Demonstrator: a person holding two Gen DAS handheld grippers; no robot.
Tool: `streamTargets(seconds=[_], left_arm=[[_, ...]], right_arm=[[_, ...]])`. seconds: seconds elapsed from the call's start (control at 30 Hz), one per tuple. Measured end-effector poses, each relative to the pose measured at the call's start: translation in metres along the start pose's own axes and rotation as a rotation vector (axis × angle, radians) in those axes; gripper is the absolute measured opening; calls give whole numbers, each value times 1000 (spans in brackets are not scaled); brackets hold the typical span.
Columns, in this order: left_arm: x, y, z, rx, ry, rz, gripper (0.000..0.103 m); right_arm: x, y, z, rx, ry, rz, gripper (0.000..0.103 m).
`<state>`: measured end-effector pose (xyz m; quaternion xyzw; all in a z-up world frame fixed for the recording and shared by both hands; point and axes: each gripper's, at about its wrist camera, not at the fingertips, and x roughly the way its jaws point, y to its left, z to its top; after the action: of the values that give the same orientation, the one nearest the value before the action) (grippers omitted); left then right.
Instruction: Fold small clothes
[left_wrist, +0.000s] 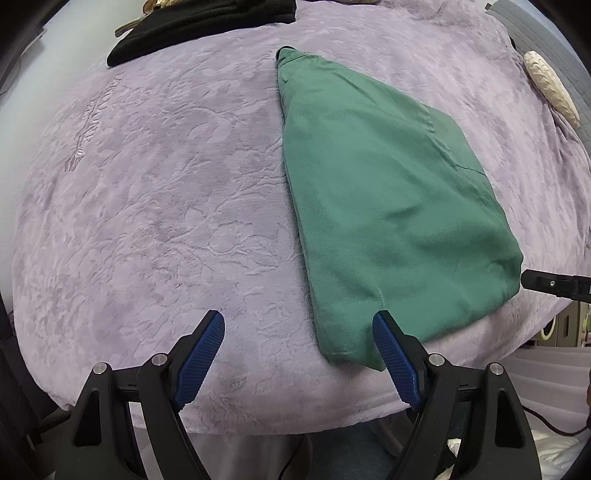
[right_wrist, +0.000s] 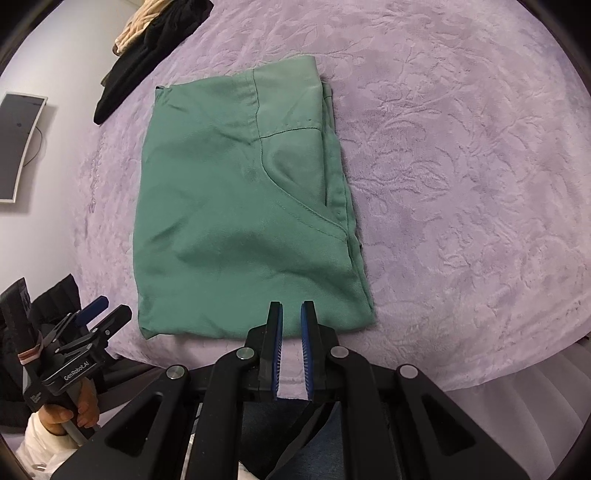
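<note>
A green garment (left_wrist: 388, 206), folded into a rough rectangle, lies flat on the lilac blanket (left_wrist: 166, 184). In the right wrist view the garment (right_wrist: 240, 206) shows a pocket seam. My left gripper (left_wrist: 299, 328) is open and empty at the garment's near left corner; its right finger overlaps the cloth edge. It also shows in the right wrist view (right_wrist: 103, 310) at the lower left, held by a hand. My right gripper (right_wrist: 291, 314) has its jaws nearly closed with a narrow gap, empty, at the garment's near edge. Its tip shows in the left wrist view (left_wrist: 528, 282) at the right.
A pile of black and beige clothes (left_wrist: 199, 26) lies at the far side of the bed, also in the right wrist view (right_wrist: 147, 48). A cream knitted item (left_wrist: 550, 85) lies at the far right. A monitor (right_wrist: 18, 147) hangs on the wall at the left.
</note>
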<state>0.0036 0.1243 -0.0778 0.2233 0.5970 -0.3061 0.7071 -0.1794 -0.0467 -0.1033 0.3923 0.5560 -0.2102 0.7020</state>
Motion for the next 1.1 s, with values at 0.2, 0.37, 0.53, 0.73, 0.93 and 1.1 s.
streamTargets(seconds=[0.2,0.37,0.53,0.73,0.93,1.1], left_arm=[[0,4,1,-24,13,-1,83],[-6,6,7,-60,7,-16,84],[-9,3,8,-56,-3,-4,84],[-20,1,15,-73,-34,25,103],[-40,-5,32,-67,-76,63,103],[-56,-7,43,-104,-102,26,103]], right_arm=[[-4,11,0,-24,-15,-43,12],[-7,20,1,-39,-28,-48,32],[-16,27,5,-61,-59,-70,58],[-31,36,14,-57,-99,-84,59],[-51,54,22,-100,-149,-170,76],[-68,76,24,-169,-209,-269,89]])
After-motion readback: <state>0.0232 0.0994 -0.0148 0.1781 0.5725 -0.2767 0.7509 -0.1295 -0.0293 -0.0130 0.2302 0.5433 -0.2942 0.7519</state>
